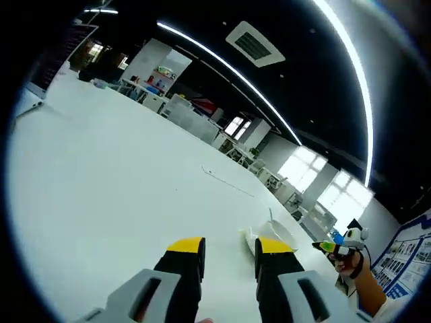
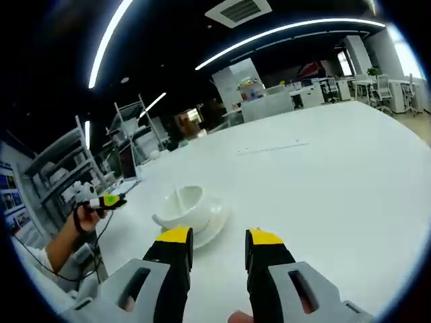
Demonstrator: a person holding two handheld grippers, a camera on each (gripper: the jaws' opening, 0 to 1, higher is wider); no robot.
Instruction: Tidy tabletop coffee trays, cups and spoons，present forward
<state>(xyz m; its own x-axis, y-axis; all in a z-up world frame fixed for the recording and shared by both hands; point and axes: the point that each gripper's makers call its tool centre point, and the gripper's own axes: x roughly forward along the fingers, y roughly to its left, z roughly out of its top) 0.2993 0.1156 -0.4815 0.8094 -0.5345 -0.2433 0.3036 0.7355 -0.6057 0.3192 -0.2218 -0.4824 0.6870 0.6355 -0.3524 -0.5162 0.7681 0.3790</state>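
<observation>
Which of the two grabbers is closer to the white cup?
The right gripper: the white cup on its saucer sits just beyond its open jaws. From the left gripper, the cup lies off to one side.

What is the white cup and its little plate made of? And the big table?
The cup and saucer look like glazed ceramic: plain white, smooth, with a soft shine on the rim. That is a guess; hard plastic could look alike. The table looks like a matte white laminate or painted board: flat, even, with little glare.
</observation>
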